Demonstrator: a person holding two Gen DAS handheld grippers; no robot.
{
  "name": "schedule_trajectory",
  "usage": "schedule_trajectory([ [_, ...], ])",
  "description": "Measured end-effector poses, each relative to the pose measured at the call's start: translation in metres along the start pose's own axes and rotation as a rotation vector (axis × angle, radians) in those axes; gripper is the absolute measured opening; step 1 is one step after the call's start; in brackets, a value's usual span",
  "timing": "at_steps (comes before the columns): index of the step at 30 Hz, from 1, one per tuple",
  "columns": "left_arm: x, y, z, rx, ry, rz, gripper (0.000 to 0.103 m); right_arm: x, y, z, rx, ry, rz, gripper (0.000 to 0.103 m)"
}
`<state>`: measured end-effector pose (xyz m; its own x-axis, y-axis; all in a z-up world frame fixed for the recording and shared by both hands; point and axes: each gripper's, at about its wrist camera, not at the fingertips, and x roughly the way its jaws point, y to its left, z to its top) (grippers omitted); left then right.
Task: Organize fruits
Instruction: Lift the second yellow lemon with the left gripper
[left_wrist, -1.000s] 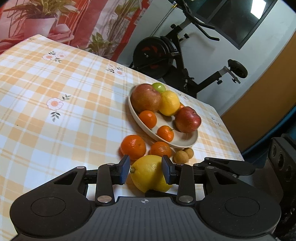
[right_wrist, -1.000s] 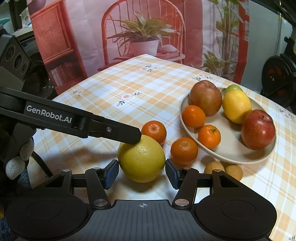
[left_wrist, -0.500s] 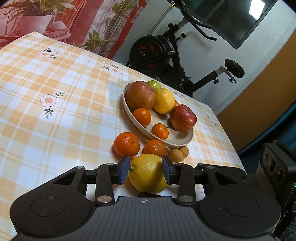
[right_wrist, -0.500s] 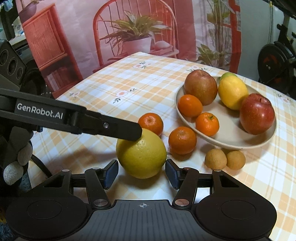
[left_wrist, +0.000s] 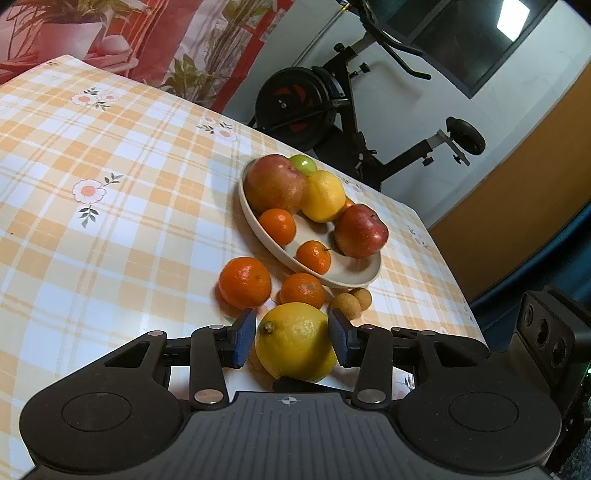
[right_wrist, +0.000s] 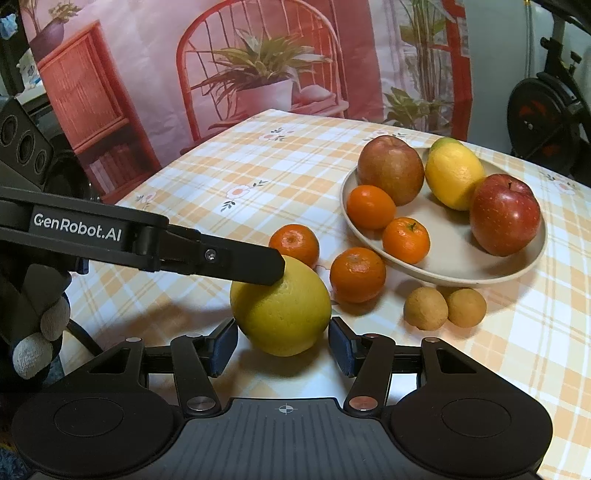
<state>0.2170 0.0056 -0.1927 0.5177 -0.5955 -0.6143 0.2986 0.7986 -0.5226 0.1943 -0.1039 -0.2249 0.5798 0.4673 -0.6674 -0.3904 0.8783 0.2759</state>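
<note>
A large yellow lemon lies on the checked tablecloth, also in the right wrist view. My left gripper is around it, the right pad touching, a small gap at the left pad. My right gripper is open in front of the lemon, not touching it. Two tangerines and two small brown fruits lie beside the beige plate, which holds apples, a lemon, tangerines and a green fruit.
The left gripper's finger crosses the right wrist view and touches the lemon's top. An exercise bike stands beyond the table's far edge. A floral backdrop hangs behind the table. The table edge runs close on the right.
The left gripper's jaws have opened slightly around the lemon. Both cameras have shifted a little; the lemon stays on the table.
</note>
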Motion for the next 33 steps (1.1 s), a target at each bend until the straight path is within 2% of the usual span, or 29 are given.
schedule_trajectory([
  [7, 0.004, -0.008, -0.004, 0.035, 0.005, -0.001, 0.048, -0.003, -0.001, -0.001, -0.001, -0.009, -0.017, 0.053],
  [22, 0.007, -0.008, 0.001, 0.017, 0.030, -0.019, 0.049, -0.005, 0.001, -0.003, -0.003, -0.028, -0.032, 0.051],
  [27, 0.003, -0.017, 0.011, 0.036, 0.020, -0.025, 0.048, -0.014, -0.002, 0.000, -0.002, -0.080, -0.036, 0.051],
  [33, 0.003, -0.038, 0.024, 0.105, 0.003, -0.017, 0.048, -0.028, -0.009, 0.009, 0.001, -0.132, -0.049, 0.051],
])
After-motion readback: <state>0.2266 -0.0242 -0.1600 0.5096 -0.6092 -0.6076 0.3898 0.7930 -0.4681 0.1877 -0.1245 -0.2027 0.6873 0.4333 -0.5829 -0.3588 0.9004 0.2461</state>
